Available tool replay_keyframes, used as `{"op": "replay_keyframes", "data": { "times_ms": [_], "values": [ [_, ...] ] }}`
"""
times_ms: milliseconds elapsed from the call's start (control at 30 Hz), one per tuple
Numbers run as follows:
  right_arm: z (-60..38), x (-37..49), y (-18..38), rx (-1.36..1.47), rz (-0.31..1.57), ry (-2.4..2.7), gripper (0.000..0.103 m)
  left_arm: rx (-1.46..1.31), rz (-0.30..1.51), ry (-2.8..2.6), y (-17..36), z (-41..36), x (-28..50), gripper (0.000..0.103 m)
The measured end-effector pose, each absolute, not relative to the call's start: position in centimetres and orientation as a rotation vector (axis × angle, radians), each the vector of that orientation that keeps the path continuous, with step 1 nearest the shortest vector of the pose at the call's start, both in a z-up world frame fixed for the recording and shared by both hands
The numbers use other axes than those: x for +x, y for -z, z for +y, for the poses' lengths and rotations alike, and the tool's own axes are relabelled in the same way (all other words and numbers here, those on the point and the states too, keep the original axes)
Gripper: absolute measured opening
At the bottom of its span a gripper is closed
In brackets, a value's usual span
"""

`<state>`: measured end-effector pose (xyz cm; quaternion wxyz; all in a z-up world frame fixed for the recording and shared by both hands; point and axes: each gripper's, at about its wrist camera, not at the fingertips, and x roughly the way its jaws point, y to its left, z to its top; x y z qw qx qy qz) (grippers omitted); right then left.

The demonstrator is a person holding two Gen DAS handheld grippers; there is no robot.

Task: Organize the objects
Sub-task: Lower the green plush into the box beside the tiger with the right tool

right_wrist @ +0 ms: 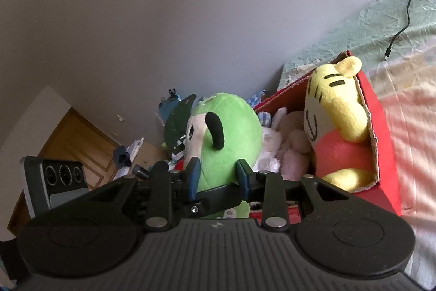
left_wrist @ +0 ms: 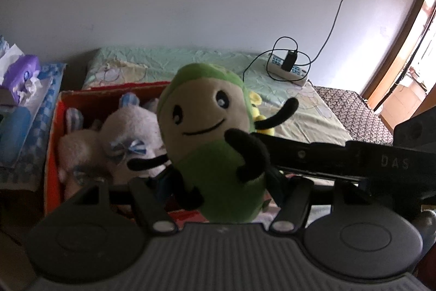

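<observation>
We judge the step in hand to be carrying the green plush (left_wrist: 212,143) to the red box (right_wrist: 381,132) on the bed (left_wrist: 308,113). Both tools bear on it. The right hand-held gripper (right_wrist: 218,177) pinches its soft body between blue pads (right_wrist: 192,176). The left hand-held gripper (left_wrist: 220,195) appears to grip its lower end, though the pads are hidden behind the toy, so we cannot confirm contact. The plush hangs upright, clear of the bed, at the near edge of the box. It is a rounded, fleecy capsule with thin black limbs.

Beyond it, the cardboard box holds a pale rabbit (left_wrist: 128,138) and a yellow tiger (right_wrist: 338,113), both pile fabric and yielding. The next move calls for lowering the plush into the remaining gap and compressing its neighbours. Farther off lies a power strip (left_wrist: 288,70).
</observation>
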<state>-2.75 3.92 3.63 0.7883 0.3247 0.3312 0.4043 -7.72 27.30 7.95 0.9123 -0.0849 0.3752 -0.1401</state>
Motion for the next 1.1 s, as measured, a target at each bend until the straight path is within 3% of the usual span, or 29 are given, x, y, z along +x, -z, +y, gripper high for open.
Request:
{"op": "replay_keyframes", "data": {
  "times_ms": [867, 1100],
  "values": [
    [3.6, -0.6, -1.2, 0.727, 0.760, -0.759, 0.034, -0.107, 0.885, 0.282, -4.9, 26.3, -2.1, 0.070],
    [3.8, -0.1, -1.1, 0.694, 0.754, -0.762, 0.040, -0.096, 0.899, 0.269, -4.4, 26.0, -1.6, 0.073]
  ]
}}
